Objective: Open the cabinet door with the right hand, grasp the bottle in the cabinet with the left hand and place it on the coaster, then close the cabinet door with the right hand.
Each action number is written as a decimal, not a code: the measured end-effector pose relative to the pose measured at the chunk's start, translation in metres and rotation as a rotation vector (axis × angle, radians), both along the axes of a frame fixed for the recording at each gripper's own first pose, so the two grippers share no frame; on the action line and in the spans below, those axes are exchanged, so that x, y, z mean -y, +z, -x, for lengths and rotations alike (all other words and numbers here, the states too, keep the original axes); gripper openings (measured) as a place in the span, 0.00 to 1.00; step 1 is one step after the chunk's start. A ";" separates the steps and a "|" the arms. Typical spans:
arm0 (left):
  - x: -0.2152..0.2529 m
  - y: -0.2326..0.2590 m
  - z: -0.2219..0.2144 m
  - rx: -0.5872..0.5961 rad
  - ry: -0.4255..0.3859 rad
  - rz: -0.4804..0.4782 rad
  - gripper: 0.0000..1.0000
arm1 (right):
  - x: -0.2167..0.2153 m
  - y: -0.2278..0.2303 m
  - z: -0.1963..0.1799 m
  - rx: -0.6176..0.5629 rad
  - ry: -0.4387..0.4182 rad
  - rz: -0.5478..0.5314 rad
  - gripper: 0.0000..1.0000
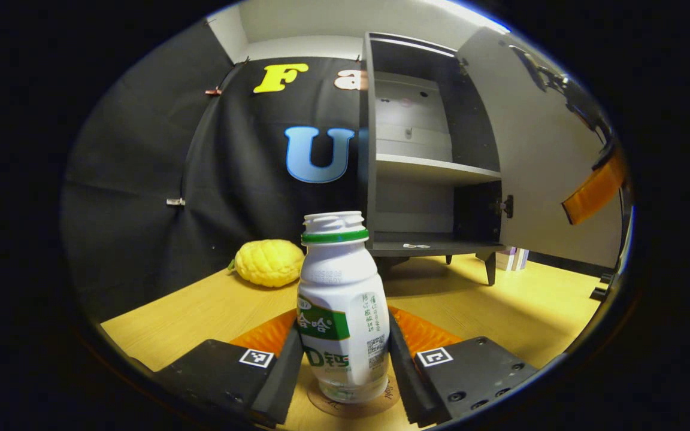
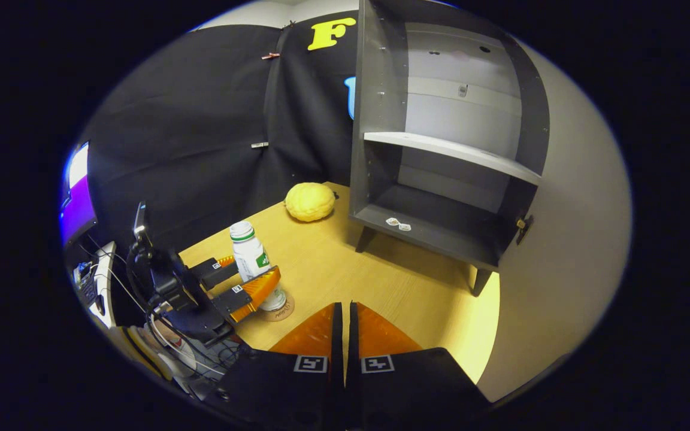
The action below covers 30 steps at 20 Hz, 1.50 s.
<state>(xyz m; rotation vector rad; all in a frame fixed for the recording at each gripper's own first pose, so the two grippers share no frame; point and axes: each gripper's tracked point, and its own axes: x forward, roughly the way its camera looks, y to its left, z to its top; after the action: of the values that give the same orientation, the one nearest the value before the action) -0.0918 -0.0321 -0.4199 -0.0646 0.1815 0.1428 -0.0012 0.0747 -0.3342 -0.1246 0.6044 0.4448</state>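
We see the bottle (image 1: 344,305) upright on the coaster (image 1: 354,408), between the left gripper's (image 1: 345,353) fingers, contact unclear; right gripper (image 2: 343,335) fingers together

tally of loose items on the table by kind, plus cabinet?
bottle: 1
coaster: 1
yellow fruit: 1
cabinet: 1
total: 4

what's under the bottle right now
The bottle stands on a round coaster on the wooden table, between the left tool's fingers. Only the coaster's rim shows; its centre is covered by the bottle's base.
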 end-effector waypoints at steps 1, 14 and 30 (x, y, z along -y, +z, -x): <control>0.000 -0.001 0.001 0.001 0.002 -0.014 0.72 | -0.002 0.000 0.000 -0.006 0.005 -0.001 0.06; 0.005 0.024 -0.001 -0.010 0.002 -0.116 0.98 | -0.007 0.026 0.000 -0.001 -0.025 -0.034 0.06; 0.026 0.300 -0.054 0.167 -0.368 0.001 0.96 | 0.047 0.275 0.048 0.375 -0.281 -0.136 0.14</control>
<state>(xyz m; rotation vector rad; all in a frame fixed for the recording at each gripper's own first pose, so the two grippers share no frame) -0.0383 -0.0579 -0.1202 -0.0434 0.0246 -0.2290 -0.0492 0.0282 -0.0597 0.0089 0.2159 0.1804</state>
